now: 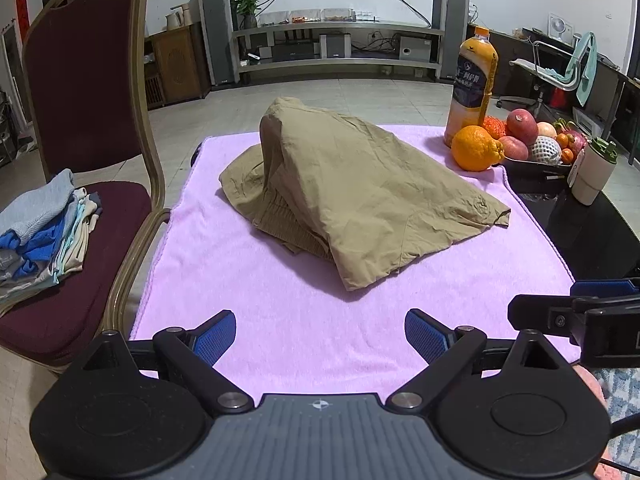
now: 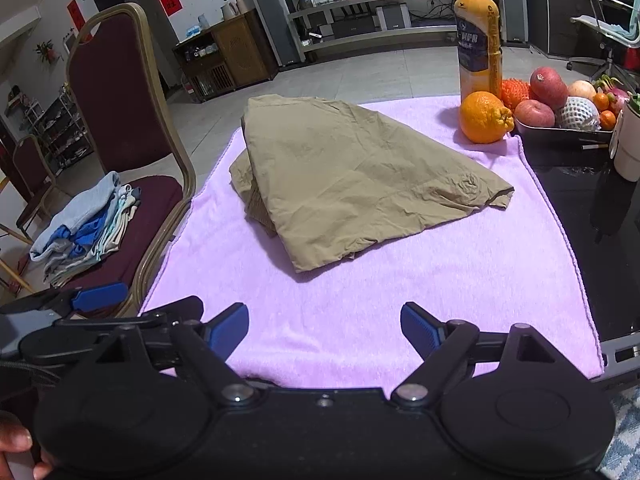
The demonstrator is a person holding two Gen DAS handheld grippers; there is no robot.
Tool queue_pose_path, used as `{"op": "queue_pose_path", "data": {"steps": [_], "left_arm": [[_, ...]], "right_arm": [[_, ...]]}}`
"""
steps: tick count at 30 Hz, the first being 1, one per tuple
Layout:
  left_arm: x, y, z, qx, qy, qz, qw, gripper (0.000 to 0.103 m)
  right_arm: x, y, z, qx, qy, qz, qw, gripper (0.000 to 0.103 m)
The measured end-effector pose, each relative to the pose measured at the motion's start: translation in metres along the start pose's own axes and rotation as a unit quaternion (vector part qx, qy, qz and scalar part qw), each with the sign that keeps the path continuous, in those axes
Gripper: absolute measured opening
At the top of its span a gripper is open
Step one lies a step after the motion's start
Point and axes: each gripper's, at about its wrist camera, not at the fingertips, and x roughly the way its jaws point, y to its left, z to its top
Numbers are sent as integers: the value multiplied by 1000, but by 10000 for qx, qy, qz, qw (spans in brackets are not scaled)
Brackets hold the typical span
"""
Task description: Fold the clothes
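A khaki garment (image 1: 352, 192) lies loosely folded in a rumpled heap on a pink towel (image 1: 280, 320) that covers the table; it also shows in the right wrist view (image 2: 352, 176) on the same towel (image 2: 360, 320). My left gripper (image 1: 320, 336) is open and empty, held over the towel's near edge, short of the garment. My right gripper (image 2: 324, 330) is open and empty, also over the near edge. The right gripper's fingers (image 1: 568, 312) show at the right edge of the left wrist view.
A maroon chair (image 1: 80, 128) stands left of the table with a stack of folded clothes (image 1: 44, 228) on its seat. At the far right are a juice bottle (image 1: 474, 80), an orange (image 1: 476, 148), a tray of fruit (image 1: 536, 160) and a white cup (image 1: 592, 172).
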Motion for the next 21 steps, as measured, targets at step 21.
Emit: {"op": "queue_pose_path", "data": {"steps": [21], "left_arm": [[3, 4, -7, -70, 77, -3, 9999, 93]], "right_arm": [[2, 0, -2, 8, 109, 13, 9999, 85]]}}
